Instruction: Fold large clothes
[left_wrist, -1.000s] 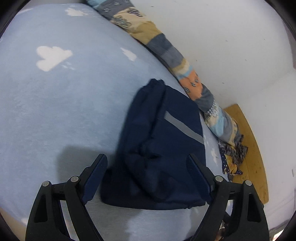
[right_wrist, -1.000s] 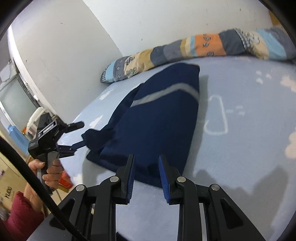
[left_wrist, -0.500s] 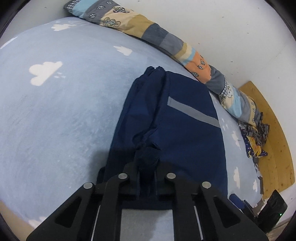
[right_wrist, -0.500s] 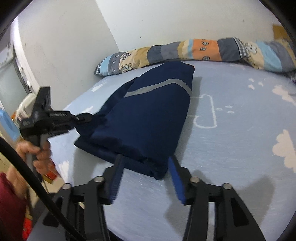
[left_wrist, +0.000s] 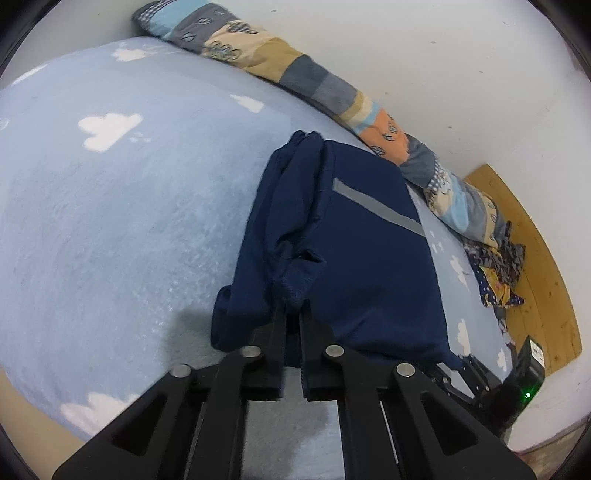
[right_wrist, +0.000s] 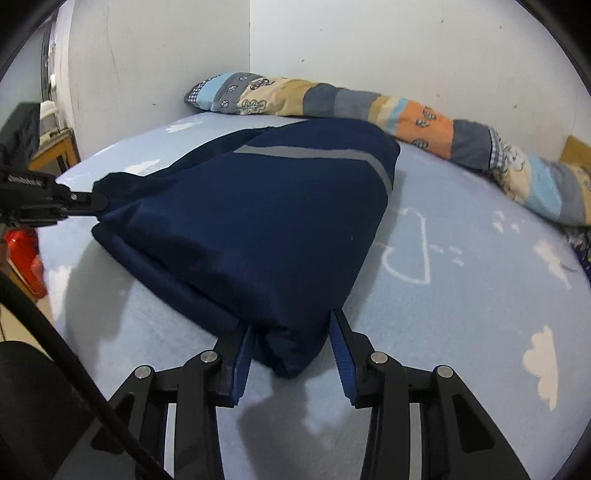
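Because the navy garment on the bed is soft and floppy, take it by its thick near corners: your left gripper pinches one fold while its fingers ease apart, your right gripper closes around the hem corner

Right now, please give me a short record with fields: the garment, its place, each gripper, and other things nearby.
garment: navy garment, partly folded, grey stripe on top
surface: light blue bed sheet with white clouds
left gripper: pinches a fold at the near edge, jaws opening slightly
right gripper: closing around the near corner, pads not clearly pressing
nearby: patchwork quilt along the wall
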